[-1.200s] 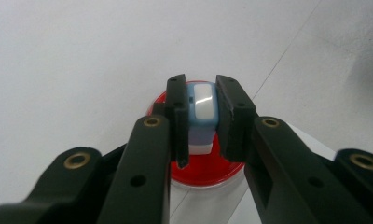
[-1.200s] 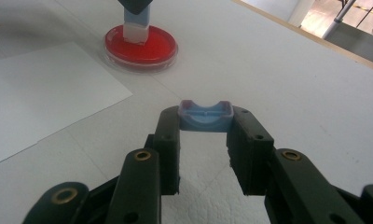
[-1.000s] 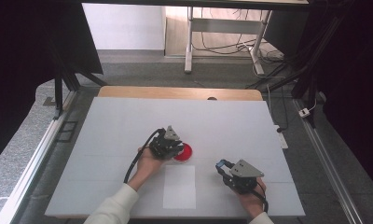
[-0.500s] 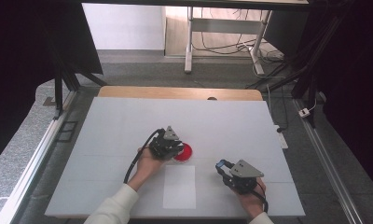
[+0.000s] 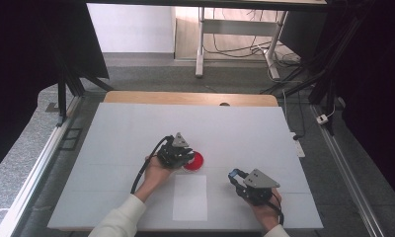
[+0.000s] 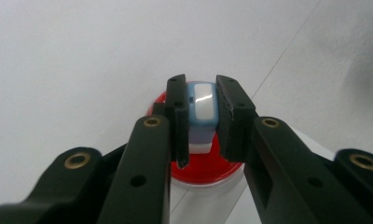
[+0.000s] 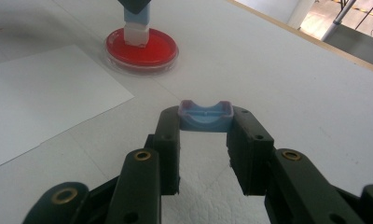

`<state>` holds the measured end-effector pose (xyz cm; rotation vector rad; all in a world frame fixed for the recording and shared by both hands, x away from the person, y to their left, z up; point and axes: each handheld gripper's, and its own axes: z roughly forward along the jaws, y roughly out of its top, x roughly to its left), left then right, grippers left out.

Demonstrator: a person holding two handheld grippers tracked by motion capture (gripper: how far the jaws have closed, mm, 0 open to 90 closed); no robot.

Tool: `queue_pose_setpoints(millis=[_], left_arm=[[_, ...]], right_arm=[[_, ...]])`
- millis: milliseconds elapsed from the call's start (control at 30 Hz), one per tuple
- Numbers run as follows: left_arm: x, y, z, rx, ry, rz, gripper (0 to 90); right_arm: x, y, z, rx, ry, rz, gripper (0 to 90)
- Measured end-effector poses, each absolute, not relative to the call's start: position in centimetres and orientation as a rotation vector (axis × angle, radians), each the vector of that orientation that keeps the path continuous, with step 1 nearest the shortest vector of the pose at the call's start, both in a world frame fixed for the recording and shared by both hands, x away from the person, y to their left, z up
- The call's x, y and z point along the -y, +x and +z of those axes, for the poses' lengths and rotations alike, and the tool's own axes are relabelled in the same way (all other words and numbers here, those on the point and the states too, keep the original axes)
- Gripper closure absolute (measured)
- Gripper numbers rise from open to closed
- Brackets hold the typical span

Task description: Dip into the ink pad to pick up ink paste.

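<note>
**Red dish stamped, cap off**

Red dish (image 5: 194, 161) is my landmark: my left hand-held gripper (image 6: 199, 116) clamps the blue-white stamp (image 6: 201, 109) standing on it. My right hand-held gripper (image 7: 206, 122), well apart, grips the blue cap (image 7: 206, 116). I judge lifting and recapping remain.

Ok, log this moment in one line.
left gripper: shut on stamp over red dish | right gripper: shut on blue cap | paper sheet: bare
</note>
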<state>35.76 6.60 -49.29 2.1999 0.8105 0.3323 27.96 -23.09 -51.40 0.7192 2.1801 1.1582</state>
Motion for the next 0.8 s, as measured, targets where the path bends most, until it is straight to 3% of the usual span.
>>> queue_pose_setpoints(millis=[533,800], left_arm=[[-7.9,35.0,-46.9,-0.798,2.085,0.356,75.7],[-7.7,35.3,-47.6,-0.803,2.098,0.359,75.7]], right_arm=[[23.1,27.9,-51.4,-2.182,0.717,1.159,65.2],[23.1,28.0,-51.4,-2.179,0.717,1.157,65.2]])
